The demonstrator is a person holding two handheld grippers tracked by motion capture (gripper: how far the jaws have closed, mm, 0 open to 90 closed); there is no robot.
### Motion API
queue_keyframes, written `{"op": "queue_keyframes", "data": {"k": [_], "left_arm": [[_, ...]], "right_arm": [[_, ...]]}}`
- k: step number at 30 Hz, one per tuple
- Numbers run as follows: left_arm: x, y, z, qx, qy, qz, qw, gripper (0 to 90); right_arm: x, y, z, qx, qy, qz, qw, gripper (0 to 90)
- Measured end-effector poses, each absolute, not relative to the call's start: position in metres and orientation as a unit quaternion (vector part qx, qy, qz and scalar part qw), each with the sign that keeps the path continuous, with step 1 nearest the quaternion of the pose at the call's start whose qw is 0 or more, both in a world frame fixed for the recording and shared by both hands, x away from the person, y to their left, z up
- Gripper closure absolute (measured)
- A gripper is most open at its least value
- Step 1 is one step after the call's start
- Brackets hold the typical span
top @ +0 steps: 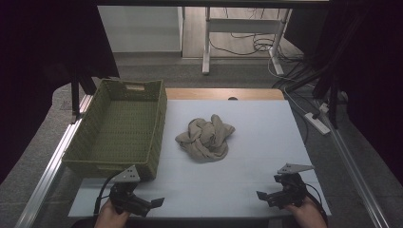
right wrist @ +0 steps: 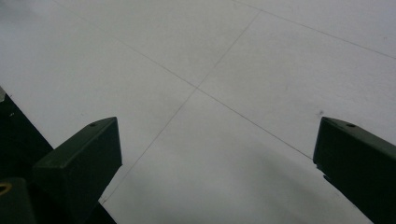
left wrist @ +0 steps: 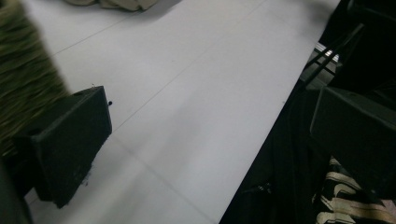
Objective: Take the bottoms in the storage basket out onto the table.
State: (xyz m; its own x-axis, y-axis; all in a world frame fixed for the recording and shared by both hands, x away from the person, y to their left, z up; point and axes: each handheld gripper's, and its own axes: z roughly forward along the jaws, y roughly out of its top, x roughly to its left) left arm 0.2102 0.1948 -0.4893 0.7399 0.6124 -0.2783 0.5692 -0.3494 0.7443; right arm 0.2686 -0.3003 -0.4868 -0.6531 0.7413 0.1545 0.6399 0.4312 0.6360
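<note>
Desk (top: 266,166), pale grey-white top with thin seam lines, a strip of wood showing along its far edge. Basket (top: 119,130), green woven, rectangular, with a cut-out handle in its far wall; it stands on the left part of the desk, its near wall just ahead of the left hand-held gripper. Its olive weave shows blurred at the left edge of the left gripper view (left wrist: 21,79). Cloth (top: 206,137), beige, crumpled in a loose heap near the middle of the desk, just right of the basket and apart from it, well ahead of both grippers; one edge of it shows at the top of the left gripper view (left wrist: 116,3). Left hand-held gripper (top: 154,203), held low over the near left edge of the desk, jaws spread wide and holding nothing, tips pointing right. Right hand-held gripper (top: 262,195), held low over the near right edge, jaws likewise wide apart with bare desk between them (right wrist: 215,154), tips pointing left. Neither gripper touches cloth or basket.
</note>
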Motion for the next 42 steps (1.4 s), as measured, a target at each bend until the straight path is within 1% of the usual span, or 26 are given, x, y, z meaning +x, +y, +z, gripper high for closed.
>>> {"op": "queue_keyframes", "data": {"k": [14, 21, 35, 42], "left_arm": [[0.201, 0.226, -0.496, 0.806, 0.402, 0.042, 0.432, 0.0], [0.198, 0.24, -0.502, 0.8, 0.419, 0.039, 0.429, 0.0], [0.191, 0.263, -0.503, 0.788, 0.44, 0.064, 0.426, 0.0], [0.191, 0.27, -0.503, 0.789, 0.447, 0.076, 0.414, 0.0]], "right_arm": [[0.268, -0.3, -0.487, 0.41, 0.843, 0.34, 0.075, 1.0], [0.268, -0.3, -0.487, 0.41, 0.844, 0.338, 0.076, 1.0], [0.269, -0.3, -0.487, 0.412, 0.842, 0.34, 0.077, 1.0], [0.268, -0.3, -0.487, 0.411, 0.843, 0.339, 0.077, 1.0]]}}
